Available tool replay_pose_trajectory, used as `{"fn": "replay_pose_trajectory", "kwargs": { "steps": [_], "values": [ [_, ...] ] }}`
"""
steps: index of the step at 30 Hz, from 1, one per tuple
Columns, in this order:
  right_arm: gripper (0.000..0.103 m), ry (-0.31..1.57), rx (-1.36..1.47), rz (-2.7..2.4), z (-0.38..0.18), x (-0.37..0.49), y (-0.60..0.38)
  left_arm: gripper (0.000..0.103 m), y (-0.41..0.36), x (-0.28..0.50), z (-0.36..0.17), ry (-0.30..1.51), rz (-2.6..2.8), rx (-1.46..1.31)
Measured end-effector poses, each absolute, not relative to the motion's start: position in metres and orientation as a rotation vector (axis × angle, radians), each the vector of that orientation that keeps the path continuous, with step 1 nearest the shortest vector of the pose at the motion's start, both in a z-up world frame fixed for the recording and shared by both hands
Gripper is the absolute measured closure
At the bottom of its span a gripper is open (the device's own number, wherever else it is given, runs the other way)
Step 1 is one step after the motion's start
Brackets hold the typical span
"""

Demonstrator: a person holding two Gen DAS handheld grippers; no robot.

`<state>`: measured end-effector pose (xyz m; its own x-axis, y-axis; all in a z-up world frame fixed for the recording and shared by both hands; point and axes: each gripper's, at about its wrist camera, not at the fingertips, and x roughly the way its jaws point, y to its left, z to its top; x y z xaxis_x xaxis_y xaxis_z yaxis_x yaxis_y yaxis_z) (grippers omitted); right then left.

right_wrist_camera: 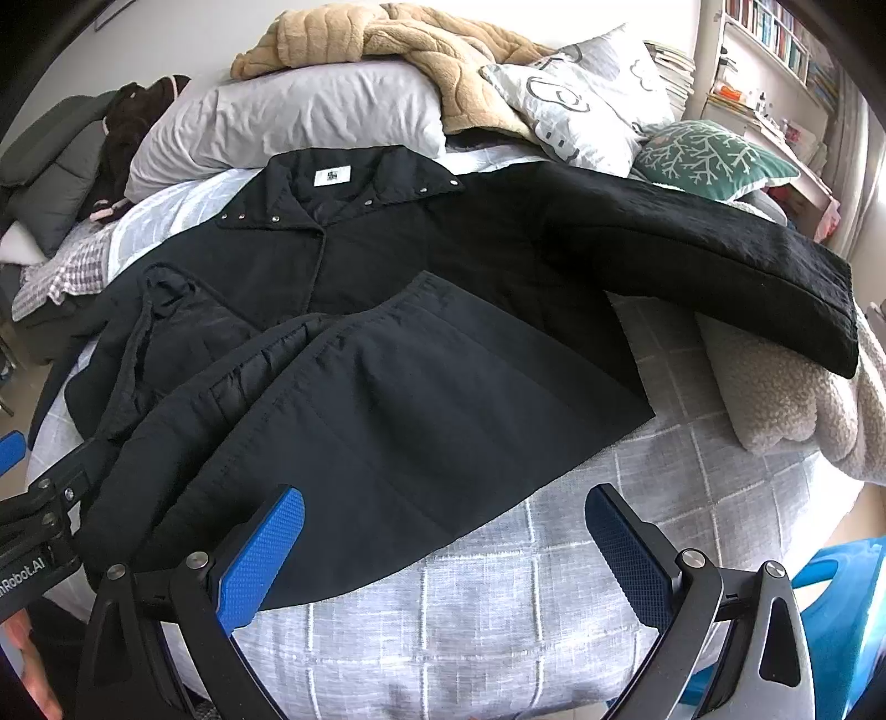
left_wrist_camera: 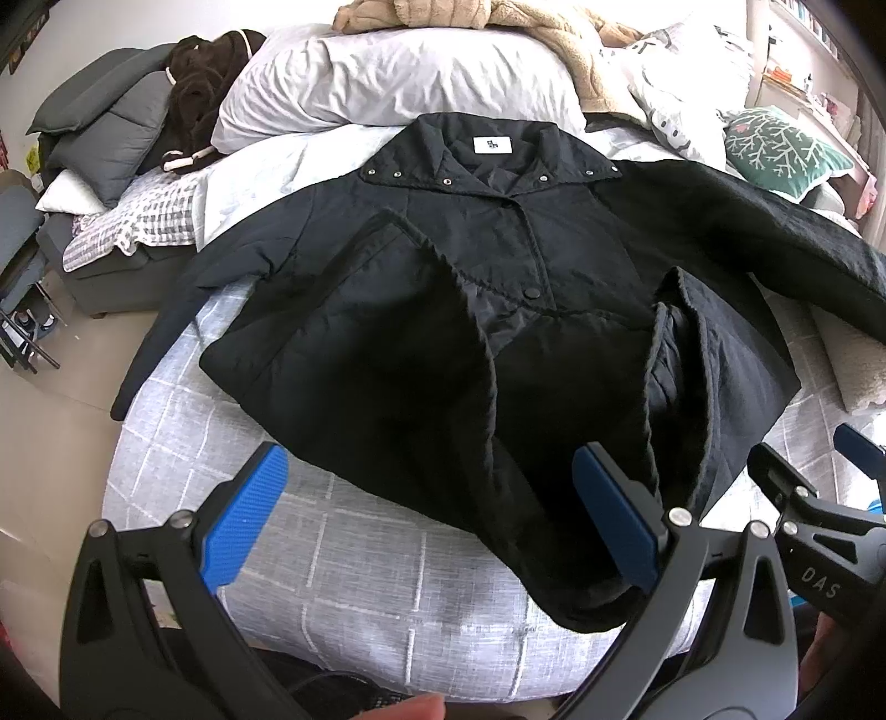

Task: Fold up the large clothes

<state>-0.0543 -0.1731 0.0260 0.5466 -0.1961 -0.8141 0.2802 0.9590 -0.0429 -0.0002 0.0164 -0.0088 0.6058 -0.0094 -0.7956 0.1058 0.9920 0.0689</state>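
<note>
A black quilted jacket (left_wrist_camera: 443, 288) lies face up on the bed, collar with a white label (left_wrist_camera: 493, 145) at the far side, both sleeves spread outward. Its lower front panels gape and are rumpled. My left gripper (left_wrist_camera: 432, 515) is open and empty, hovering over the jacket's near hem. The jacket also shows in the right wrist view (right_wrist_camera: 421, 354), its right sleeve (right_wrist_camera: 720, 266) stretched to the right. My right gripper (right_wrist_camera: 443, 548) is open and empty above the hem's near right corner. Each gripper shows at the edge of the other's view.
The bed has a grey checked cover (left_wrist_camera: 332, 559). At its head lie a white pillow (left_wrist_camera: 387, 83), a tan fleece blanket (right_wrist_camera: 387, 39), a printed cushion (right_wrist_camera: 587, 94) and a green cushion (right_wrist_camera: 714, 155). A fluffy cream blanket (right_wrist_camera: 797, 399) lies at right. A blue stool (right_wrist_camera: 841, 603) stands nearby.
</note>
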Motion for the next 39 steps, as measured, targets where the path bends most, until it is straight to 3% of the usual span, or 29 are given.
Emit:
{"fn": "replay_pose_trajectory", "kwargs": {
  "steps": [16, 30, 39],
  "values": [
    [0.000, 0.950, 0.120, -0.268, 0.028, -0.054, -0.183, 0.001, 0.037, 0.014, 0.005, 0.854, -0.068, 0.090],
    [0.000, 1.034, 0.087, -0.183, 0.074, 0.020, -0.202, 0.001, 0.086, 0.114, 0.020, 1.085, -0.195, -0.050],
    [0.000, 1.092, 0.153, -0.237, 0.031, 0.083, -0.217, 0.009, 0.088, 0.177, -0.018, 1.117, -0.150, -0.179]
  ]
}}
